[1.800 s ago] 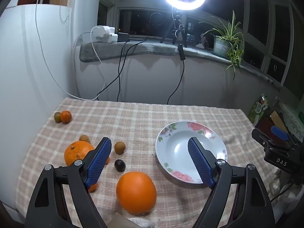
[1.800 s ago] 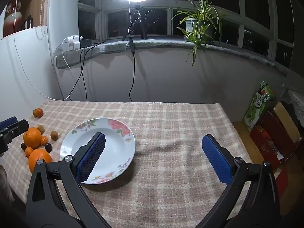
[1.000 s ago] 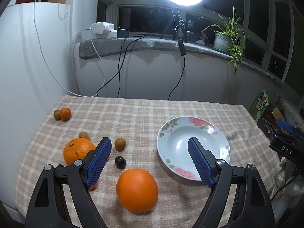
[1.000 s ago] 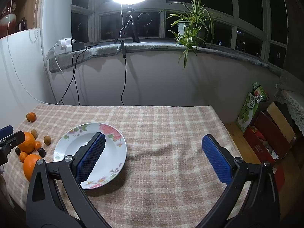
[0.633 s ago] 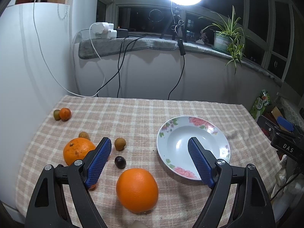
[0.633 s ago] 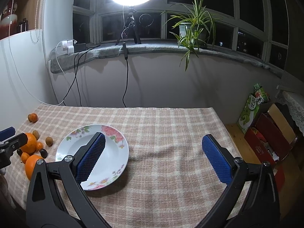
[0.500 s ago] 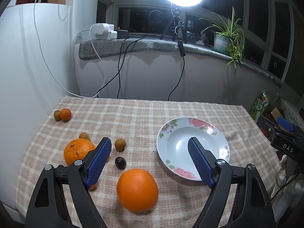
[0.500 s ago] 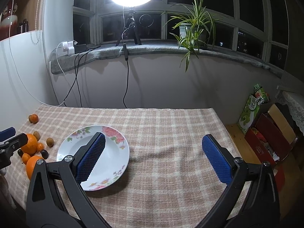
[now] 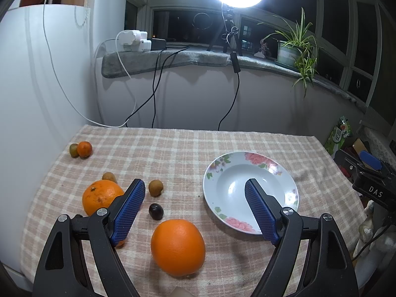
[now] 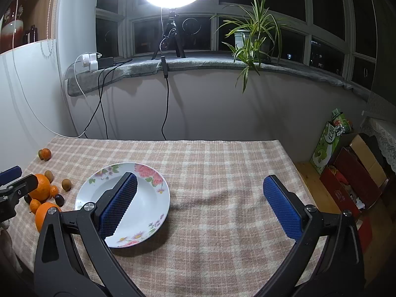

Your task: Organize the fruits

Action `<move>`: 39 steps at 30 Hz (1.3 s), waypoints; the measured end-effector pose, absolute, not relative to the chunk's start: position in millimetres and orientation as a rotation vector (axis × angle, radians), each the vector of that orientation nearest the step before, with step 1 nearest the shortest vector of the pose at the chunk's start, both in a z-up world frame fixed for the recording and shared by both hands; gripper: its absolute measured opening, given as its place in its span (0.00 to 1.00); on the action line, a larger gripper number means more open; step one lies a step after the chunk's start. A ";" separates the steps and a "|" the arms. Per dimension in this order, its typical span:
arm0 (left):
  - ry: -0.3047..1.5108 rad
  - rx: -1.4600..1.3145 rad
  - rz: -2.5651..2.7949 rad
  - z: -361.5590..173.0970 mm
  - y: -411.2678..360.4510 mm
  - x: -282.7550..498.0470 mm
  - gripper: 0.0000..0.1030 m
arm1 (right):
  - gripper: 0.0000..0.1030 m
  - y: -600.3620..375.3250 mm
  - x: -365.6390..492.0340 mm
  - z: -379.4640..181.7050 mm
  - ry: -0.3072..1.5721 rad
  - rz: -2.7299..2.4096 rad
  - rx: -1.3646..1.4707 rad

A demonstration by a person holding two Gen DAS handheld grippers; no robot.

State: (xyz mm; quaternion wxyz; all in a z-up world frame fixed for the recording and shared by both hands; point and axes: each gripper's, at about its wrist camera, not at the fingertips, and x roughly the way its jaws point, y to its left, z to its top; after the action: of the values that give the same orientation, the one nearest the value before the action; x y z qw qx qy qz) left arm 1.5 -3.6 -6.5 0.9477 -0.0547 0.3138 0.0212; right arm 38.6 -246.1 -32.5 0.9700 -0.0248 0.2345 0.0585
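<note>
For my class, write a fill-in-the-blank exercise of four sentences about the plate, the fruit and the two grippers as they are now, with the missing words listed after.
1. The flowered plate holds ____ fruit.
2. The jaws of the left gripper and the right gripper are ____.
3. The large orange lies on the checked ____, not on the plate.
4. The small dark fruit lies between the large orange and a small ____ fruit.

Missing words: no; open; tablecloth; brown

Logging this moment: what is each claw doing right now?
Left claw: open, holding nothing, above the fruit.
Right claw: open, holding nothing.
</note>
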 end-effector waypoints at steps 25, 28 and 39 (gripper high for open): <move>0.638 -0.117 0.045 -7.0 -3.0 2.1 0.81 | 1.00 -242.5 38.3 -32.1 0.479 0.124 -0.051; 0.635 -0.118 0.042 -6.7 -1.0 0.7 0.81 | 1.00 -238.9 38.1 -31.4 0.480 0.131 -0.053; 0.633 -0.137 0.047 -5.9 3.4 -5.3 0.81 | 1.00 -236.9 35.8 -30.9 0.485 0.169 -0.046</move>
State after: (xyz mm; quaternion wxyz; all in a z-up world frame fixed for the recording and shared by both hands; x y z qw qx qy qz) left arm -5.3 3.4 -5.9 0.9477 -0.0674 0.3112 0.0233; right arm 35.8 -236.9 -30.9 0.9670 -0.0226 0.2398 0.0834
